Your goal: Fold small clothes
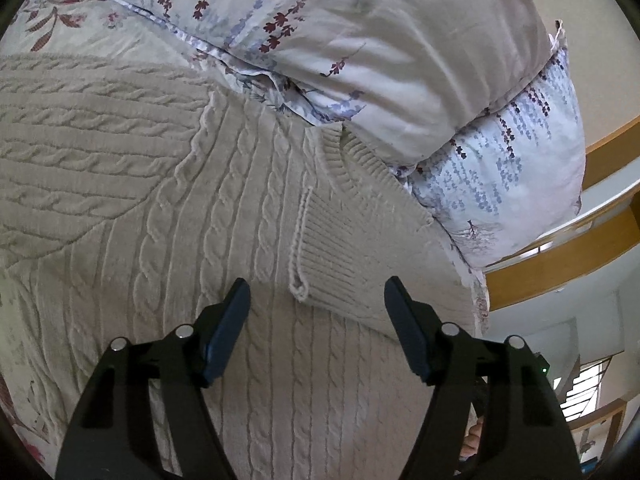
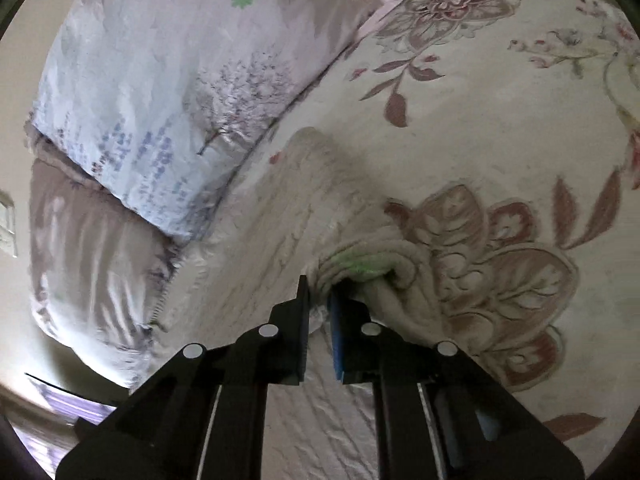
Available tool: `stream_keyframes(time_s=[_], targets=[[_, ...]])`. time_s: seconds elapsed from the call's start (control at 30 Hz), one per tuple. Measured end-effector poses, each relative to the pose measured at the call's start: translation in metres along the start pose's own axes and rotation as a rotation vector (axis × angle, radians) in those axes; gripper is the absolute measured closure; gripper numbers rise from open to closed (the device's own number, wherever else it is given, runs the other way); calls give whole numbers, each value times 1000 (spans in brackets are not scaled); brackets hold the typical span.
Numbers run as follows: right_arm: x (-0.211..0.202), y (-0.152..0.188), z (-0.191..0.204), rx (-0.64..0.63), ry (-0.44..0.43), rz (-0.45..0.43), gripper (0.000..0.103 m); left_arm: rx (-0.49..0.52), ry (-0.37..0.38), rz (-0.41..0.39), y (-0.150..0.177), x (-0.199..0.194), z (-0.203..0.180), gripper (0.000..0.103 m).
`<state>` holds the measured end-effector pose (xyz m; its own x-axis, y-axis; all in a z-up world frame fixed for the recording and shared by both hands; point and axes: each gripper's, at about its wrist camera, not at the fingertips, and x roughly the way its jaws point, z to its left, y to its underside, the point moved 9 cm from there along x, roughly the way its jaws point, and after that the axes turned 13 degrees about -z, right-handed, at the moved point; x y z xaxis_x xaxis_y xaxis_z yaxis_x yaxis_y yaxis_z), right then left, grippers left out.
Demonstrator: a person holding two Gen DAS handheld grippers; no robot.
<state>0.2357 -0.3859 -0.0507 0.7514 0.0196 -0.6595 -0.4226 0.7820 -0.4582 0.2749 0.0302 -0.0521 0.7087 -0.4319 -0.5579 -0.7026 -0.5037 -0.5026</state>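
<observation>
A cream cable-knit sweater [image 1: 160,200] lies spread on the bed and fills most of the left wrist view. A ribbed sleeve end [image 1: 340,248] is folded across its body. My left gripper [image 1: 317,284] hovers open just above the knit, with the corner of that ribbed end between its blue pads [image 1: 226,332], which do not press on it. In the blurred right wrist view, my right gripper [image 2: 318,290] is shut on a bunched edge of the sweater [image 2: 360,268], which rises in folds off the floral sheet [image 2: 480,120].
Two stacked floral pillows [image 1: 400,40] press against the sweater's far edge; they sit at the left in the right wrist view, pillows [image 2: 160,100]. A wooden bed frame [image 1: 560,264] runs at the right, with a window beyond. A wall lies beyond the pillows.
</observation>
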Motion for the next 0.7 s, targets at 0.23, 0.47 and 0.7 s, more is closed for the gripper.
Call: stream_keyframes(time_s=[0.23, 0.47, 0.7], targets=[[-30, 6, 30, -204, 61, -65, 47, 90, -10, -57, -11, -38, 9, 34], [-11, 50, 102, -536, -11, 11, 46, 90, -102, -192, -44, -103, 64, 31], [29, 102, 116, -732, 23, 132, 39, -48, -236, -293, -67, -157, 145, 31]])
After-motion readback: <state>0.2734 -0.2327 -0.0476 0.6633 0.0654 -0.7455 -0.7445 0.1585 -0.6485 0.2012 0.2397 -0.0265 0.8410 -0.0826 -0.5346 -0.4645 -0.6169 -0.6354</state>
